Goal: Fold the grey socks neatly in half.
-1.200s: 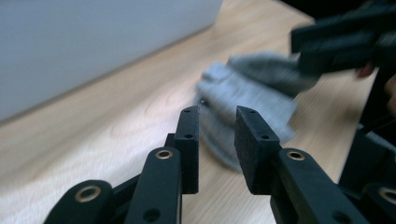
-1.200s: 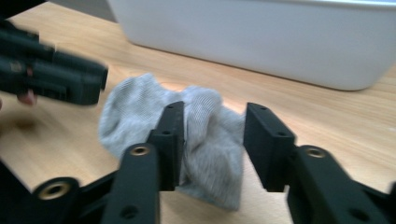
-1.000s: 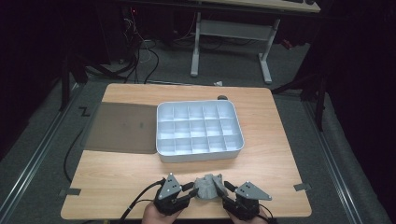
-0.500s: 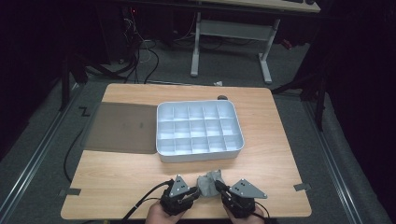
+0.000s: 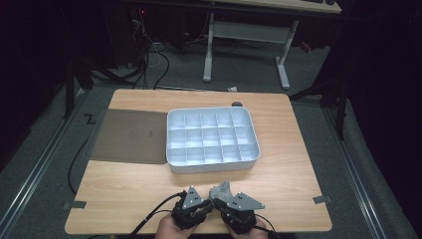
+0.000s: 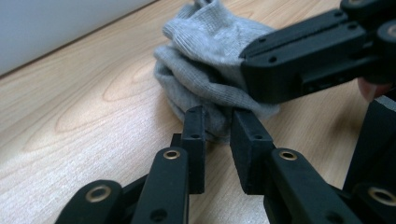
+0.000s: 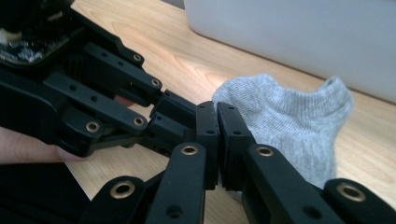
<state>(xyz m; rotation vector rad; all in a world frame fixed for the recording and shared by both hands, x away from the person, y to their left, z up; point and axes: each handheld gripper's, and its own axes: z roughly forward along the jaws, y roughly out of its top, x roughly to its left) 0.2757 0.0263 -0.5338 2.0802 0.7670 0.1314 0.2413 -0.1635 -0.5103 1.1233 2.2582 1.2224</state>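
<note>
The wooden table (image 5: 139, 191) carries a white divided tray (image 5: 213, 137) at mid-frame with a dark mat (image 5: 130, 136) to its left; low in the frame, between tray and near edge, sits a bunched grey sock (image 5: 222, 190). It looks light, limp and stretchy, so it should sag wherever it is lifted; a thick fold gives surest hold. The right gripper (image 7: 216, 140) is clamped on the sock's edge; the left gripper (image 6: 215, 140) has its jaws slightly apart against a fold, not yet closed.

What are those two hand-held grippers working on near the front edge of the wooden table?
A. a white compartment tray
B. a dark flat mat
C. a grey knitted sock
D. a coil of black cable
C: both the left hand-held gripper and the right hand-held gripper have their jaws at the bunched grey knitted sock, while the white compartment tray sits apart, farther back.
</note>
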